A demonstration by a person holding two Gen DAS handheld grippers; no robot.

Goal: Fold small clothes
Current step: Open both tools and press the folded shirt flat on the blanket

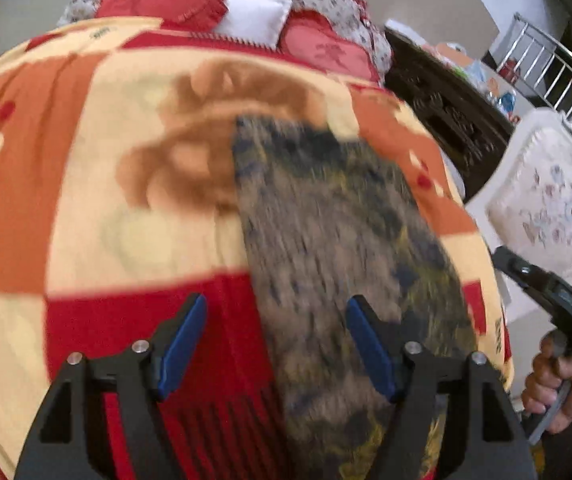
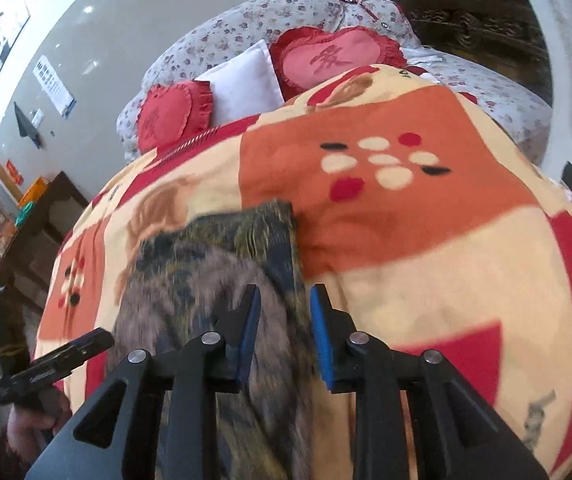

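My left gripper is released: its blue pads stand wide apart, above the blanket, with nothing pressed between them. The left edge of the folded garment runs below the gap, its dark mottled brown-and-yellow cloth lying flat under the right-hand pad. My right gripper is also released, though narrower; its pads stand just apart, and the garment's right edge shows in the gap beneath them, with no cloth clamped. In the left wrist view, my right hand grips its tool handle at the right border.

The garment lies on the patchwork blanket of red, orange and cream blocks covering the bed. Motion blur obscures the garment's weave. Beyond the blanket's far edge rest two red heart-shaped cushions with a white pillow between them, against a floral headboard.
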